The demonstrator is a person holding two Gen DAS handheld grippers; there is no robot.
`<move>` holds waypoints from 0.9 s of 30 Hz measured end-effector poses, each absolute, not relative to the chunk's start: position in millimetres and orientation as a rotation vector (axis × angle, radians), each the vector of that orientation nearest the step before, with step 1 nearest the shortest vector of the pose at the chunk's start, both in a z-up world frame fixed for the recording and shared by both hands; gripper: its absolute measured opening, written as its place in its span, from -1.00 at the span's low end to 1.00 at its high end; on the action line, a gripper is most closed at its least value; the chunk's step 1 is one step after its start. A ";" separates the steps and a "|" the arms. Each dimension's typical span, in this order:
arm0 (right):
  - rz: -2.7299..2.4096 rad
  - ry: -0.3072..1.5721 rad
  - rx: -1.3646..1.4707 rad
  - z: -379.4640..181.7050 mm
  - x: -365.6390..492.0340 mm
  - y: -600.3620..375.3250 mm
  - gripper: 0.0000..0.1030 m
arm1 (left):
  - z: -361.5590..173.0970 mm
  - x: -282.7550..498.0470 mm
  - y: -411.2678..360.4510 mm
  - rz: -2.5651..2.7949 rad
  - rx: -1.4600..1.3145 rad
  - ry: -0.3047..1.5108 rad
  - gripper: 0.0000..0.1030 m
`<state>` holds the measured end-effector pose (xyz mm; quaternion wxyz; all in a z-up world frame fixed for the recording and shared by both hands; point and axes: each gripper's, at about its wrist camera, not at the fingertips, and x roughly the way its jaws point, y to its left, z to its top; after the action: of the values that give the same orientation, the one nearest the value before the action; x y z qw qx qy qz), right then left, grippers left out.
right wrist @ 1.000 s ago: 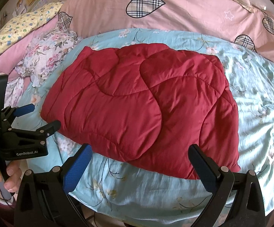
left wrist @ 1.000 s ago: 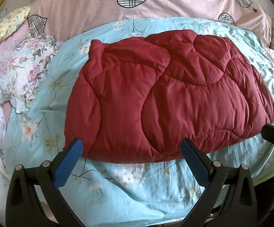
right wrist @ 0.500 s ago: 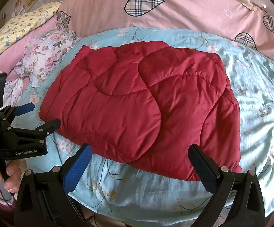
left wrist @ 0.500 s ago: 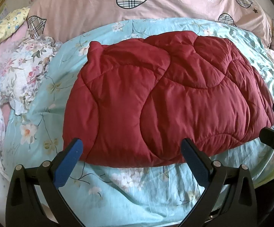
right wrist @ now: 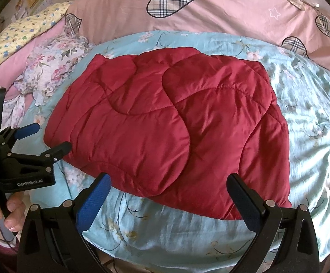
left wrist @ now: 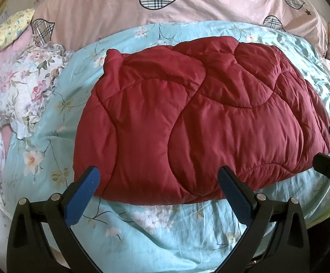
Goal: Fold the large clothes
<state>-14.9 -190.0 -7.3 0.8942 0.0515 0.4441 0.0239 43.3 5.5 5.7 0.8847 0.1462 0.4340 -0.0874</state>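
Quilted red garment (left wrist: pixel 201 122), folded into a thick, roughly rectangular bundle, lies flat near the middle of the pale blue floral sheet (left wrist: pixel 142 234); I read it as a padded coat or quilt, though I cannot tell which. Its satin-like surface is deep red, stitched in wavy curved seams that divide it into puffy panels. From left to right in my left wrist view: a yellow patterned pillow (left wrist: pixel 3 36) at the far edge; a crumpled white floral cloth (left wrist: pixel 26 91) lying just beside the sheet; the bundle's left end, where a small corner pokes up; its broad central panels; and its right end, which tapers toward the edge of the frame. Behind all of this runs a pink cover with plaid hearts (left wrist: pixel 165 2).

My left gripper (left wrist: pixel 158 182) hovers just in front of the bundle's near edge, its blue-padded fingers (left wrist: pixel 83 193) spread wide and holding nothing. My right gripper (right wrist: pixel 168 188) hangs likewise in front of the bundle's near right portion, fingers spread and empty. In the right wrist view the left gripper (right wrist: pixel 51 136) appears at the left margin, gripped by my hand (right wrist: pixel 3 211), its tips apart and near the bundle's left corner.
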 end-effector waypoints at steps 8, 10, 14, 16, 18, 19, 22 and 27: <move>0.044 0.920 0.109 -7.1 -15.9 -191.9 0.99 | 6.9 43.1 5.9 -0.179 0.306 0.894 1.00; 0.039 0.921 0.107 -7.1 -15.7 -193.0 0.99 | 7.0 43.6 7.1 -0.175 0.303 0.896 1.00; 0.033 0.920 0.109 -6.8 -16.1 -195.8 0.99 | 7.2 44.3 8.2 -0.171 0.301 0.899 1.00; 0.030 0.919 0.111 -6.3 -16.9 -196.7 0.99 | 7.6 43.9 7.9 -0.173 0.299 0.898 1.00; 0.027 0.919 0.111 -6.1 -17.4 -196.9 0.99 | 8.4 43.4 7.6 -0.173 0.300 0.894 1.00; 0.025 0.918 0.110 -5.9 -17.7 -197.1 0.99 | 8.9 43.0 7.6 -0.174 0.300 0.893 1.00; 0.021 0.920 0.107 -6.4 -17.7 -197.2 0.99 | 9.3 42.4 7.1 -0.176 0.302 0.890 1.00; 0.023 0.918 0.114 -6.6 -17.9 -198.2 0.99 | 9.2 42.1 5.3 -0.171 0.304 0.892 1.00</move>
<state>-17.9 -198.2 -6.6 0.8948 0.0550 0.4429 0.0111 42.1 5.3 9.2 0.8875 0.1465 0.4290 -0.0821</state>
